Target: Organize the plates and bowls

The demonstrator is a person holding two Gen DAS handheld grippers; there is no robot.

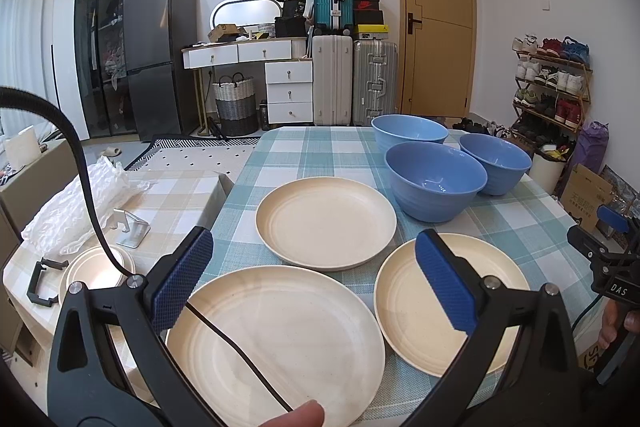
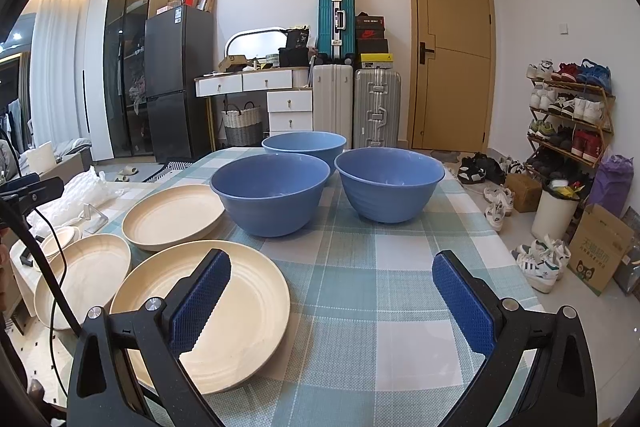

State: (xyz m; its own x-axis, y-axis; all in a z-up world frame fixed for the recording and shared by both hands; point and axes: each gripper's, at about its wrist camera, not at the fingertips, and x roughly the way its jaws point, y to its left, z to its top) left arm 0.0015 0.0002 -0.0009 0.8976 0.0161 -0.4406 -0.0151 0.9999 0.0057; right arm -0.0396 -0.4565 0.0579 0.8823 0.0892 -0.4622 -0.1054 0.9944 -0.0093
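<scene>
Three cream plates lie apart on the checked tablecloth [image 1: 320, 151]: a near-left plate [image 1: 280, 339], a near-right plate [image 1: 424, 311] and a far plate [image 1: 326, 223]. Three blue bowls stand behind them: front [image 1: 434, 181], right [image 1: 496, 163], back [image 1: 408, 133]. My left gripper [image 1: 316, 279] is open and empty above the near plates. My right gripper [image 2: 332, 301] is open and empty above the cloth, right of a plate [image 2: 224, 311], with the bowls [image 2: 272, 197] [image 2: 388, 183] ahead. The right gripper also shows at the right edge of the left wrist view [image 1: 612, 239].
A lower side table [image 1: 176, 195] on the left holds white bubble wrap [image 1: 76, 203], a metal phone stand [image 1: 130, 227] and small cream dishes [image 1: 100, 269]. A black cable [image 1: 80, 163] hangs across the left. Right of the table are shoes, a bin [image 2: 556, 213] and a cardboard box [image 2: 600, 251].
</scene>
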